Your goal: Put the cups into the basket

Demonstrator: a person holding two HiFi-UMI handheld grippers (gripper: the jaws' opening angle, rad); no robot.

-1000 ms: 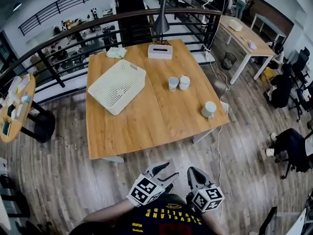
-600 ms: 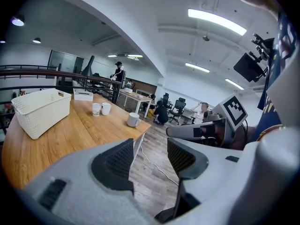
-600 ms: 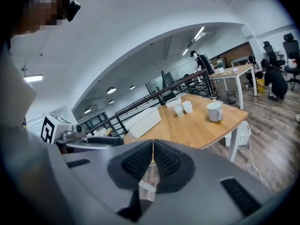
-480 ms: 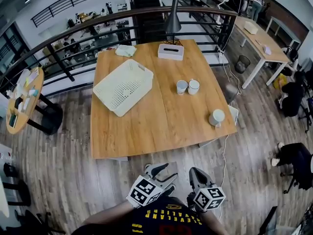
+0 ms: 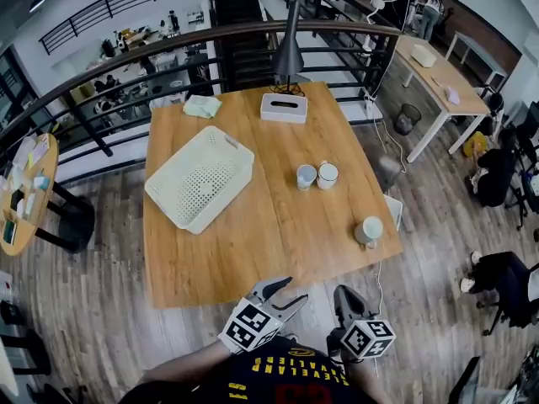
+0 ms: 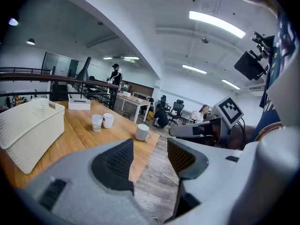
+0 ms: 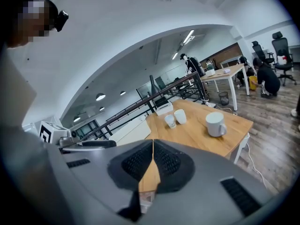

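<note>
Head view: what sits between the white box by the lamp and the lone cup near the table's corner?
A grey cup and a white cup, side by side, stand between the white box and the lone cup, seen in the head view.

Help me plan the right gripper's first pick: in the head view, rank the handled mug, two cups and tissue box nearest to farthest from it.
1. The handled mug, right edge of the table, nearest the right gripper.
2. The bluish cup and white cup, mid-table; too close to call.
3. The tissue box, far edge.
</note>
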